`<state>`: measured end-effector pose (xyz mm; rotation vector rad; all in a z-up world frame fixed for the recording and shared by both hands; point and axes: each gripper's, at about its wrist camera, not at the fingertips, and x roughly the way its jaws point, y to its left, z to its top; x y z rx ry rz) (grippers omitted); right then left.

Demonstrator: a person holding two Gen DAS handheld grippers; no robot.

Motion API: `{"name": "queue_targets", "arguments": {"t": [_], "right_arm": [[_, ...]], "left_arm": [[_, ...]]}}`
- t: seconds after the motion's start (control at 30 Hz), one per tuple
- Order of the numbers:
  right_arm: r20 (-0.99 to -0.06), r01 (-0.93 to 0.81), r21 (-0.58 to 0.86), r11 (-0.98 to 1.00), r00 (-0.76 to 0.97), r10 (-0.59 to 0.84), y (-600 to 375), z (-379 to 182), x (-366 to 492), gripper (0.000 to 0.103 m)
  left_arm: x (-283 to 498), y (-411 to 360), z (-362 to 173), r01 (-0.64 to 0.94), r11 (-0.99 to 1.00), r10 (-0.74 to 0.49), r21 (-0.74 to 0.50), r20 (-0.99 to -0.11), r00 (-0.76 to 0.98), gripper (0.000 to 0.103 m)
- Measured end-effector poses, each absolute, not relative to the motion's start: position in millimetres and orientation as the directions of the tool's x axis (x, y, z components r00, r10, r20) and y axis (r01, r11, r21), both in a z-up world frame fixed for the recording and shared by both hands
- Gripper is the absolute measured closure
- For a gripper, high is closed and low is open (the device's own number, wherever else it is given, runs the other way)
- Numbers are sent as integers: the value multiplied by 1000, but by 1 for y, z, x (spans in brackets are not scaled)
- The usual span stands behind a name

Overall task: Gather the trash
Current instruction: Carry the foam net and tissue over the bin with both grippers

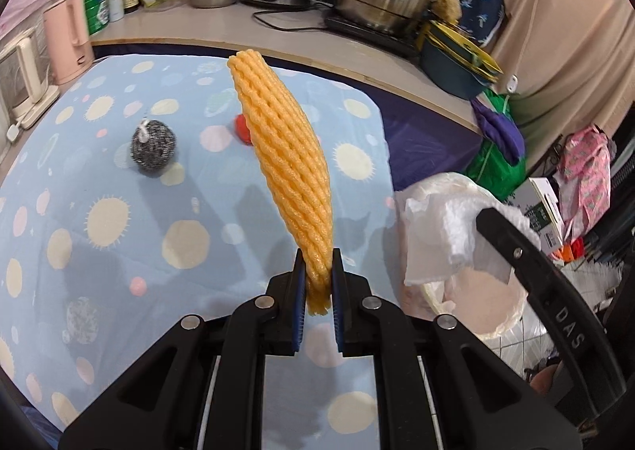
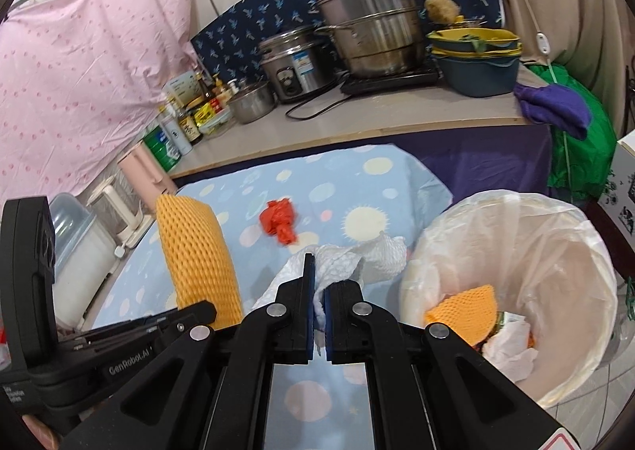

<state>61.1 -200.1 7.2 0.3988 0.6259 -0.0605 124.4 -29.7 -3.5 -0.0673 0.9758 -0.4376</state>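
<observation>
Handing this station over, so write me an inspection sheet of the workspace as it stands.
Surface: table under a blue spotted cloth.
Job's things: orange foam fruit net held up over the table; white crumpled paper towel held beside the lined trash bin, which already contains another foam net and paper; red crumpled wrapper lying on the cloth.
Clutter: steel wool scrubber on the cloth.
Grippers: left gripper shut on the foam net's end; right gripper shut on the paper towel.
Cables: black cord on the counter by the rice cooker.
Surroundings: steamer pot, sauce bottles, pink kettle.
</observation>
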Motion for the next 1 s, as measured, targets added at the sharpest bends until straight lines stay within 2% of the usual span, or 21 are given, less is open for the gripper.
{"name": "queue_targets", "arguments": {"t": [0.5,1.0], "right_arm": [[-551,323,377,868,831,-70,-281,13,15,99],[-564,398,409,821,818,-115,-325,-5,-9,99]], "left_arm": [[90,-112,1,491,849,-431,-194,-792,432,92],[70,-178,2,588,796,-441,-139,-800,408,92]]}}
